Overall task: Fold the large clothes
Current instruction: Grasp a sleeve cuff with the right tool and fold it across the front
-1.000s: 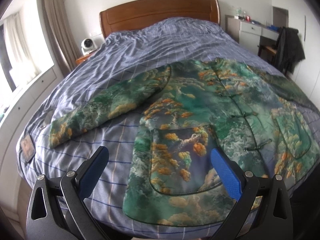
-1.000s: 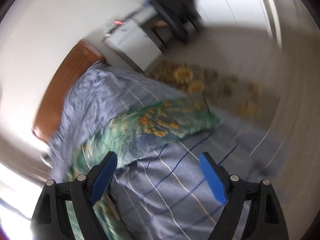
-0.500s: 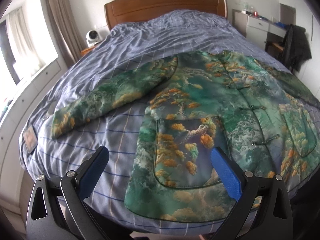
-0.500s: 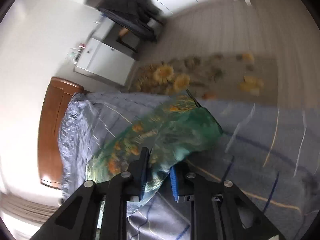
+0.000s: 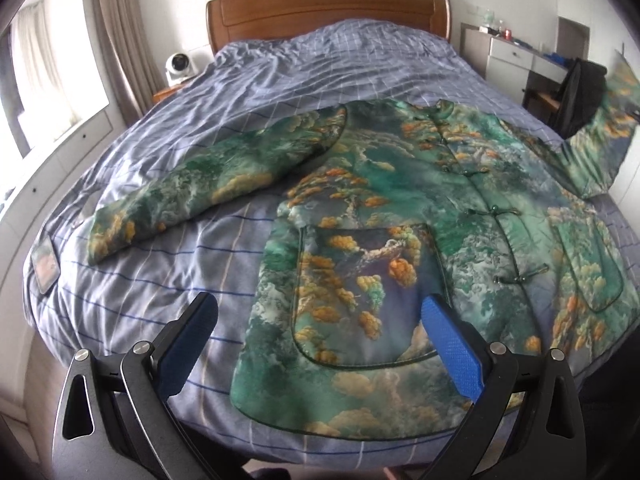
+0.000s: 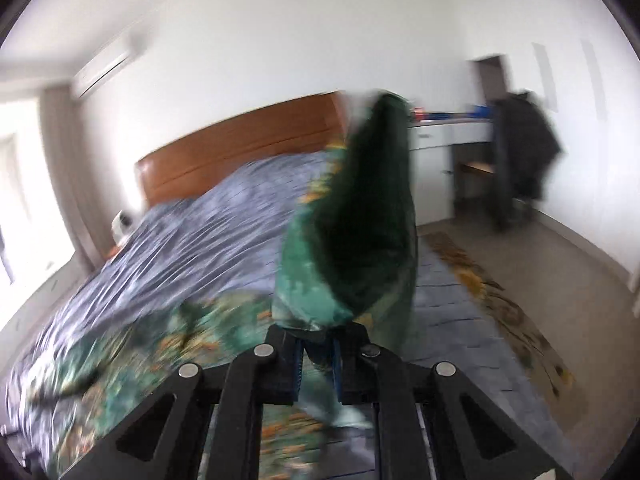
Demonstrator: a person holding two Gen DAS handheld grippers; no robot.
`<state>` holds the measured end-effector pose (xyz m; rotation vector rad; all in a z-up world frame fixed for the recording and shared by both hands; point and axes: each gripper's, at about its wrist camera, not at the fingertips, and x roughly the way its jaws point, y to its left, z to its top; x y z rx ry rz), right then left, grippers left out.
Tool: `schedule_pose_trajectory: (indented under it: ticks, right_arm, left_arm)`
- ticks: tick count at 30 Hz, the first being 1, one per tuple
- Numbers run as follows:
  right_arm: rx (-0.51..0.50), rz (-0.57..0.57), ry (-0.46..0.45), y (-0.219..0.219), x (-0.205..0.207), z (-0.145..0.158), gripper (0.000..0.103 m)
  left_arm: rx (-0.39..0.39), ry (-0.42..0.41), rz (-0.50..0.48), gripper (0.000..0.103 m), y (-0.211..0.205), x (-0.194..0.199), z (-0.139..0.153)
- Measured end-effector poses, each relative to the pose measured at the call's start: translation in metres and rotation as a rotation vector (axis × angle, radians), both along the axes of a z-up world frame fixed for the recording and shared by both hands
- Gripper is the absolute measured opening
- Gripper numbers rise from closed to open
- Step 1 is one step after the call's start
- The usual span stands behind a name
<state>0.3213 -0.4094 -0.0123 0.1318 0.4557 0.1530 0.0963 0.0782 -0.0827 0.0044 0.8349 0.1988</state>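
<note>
A green jacket with an orange and teal landscape print (image 5: 400,216) lies front-up on the bed, its left sleeve (image 5: 200,188) stretched out flat. My left gripper (image 5: 320,340) is open and empty, above the foot of the bed near the jacket's hem. My right gripper (image 6: 318,360) is shut on the cuff of the right sleeve (image 6: 360,232) and holds it raised off the bed. The lifted sleeve also shows at the right edge of the left wrist view (image 5: 600,140).
The bed has a blue checked cover (image 5: 320,68) and a wooden headboard (image 5: 324,8). A white fan (image 5: 179,65) stands on the left nightstand. A white desk (image 5: 516,56) and a chair with a dark garment (image 5: 582,96) stand right. A patterned rug (image 6: 500,304) lies beside the bed.
My right gripper closed on the right sleeve's cuff and lifted it up off the bed. My left gripper stayed open and the view pulled back slightly.
</note>
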Motion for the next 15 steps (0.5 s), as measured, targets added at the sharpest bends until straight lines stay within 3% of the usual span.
schedule_pose_trajectory:
  ticks: [7,15]
  right_arm:
    - [-0.147,0.212,0.121,0.111,0.011,-0.057,0.011]
    - [-0.322,0.344,0.236,0.171,-0.023,-0.116,0.014]
  left_arm:
    - [-0.021,0.012,0.051,0.102,0.020,-0.010,-0.005]
    - [-0.027,0.040,0.071,0.102,0.027,-0.013,-0.016]
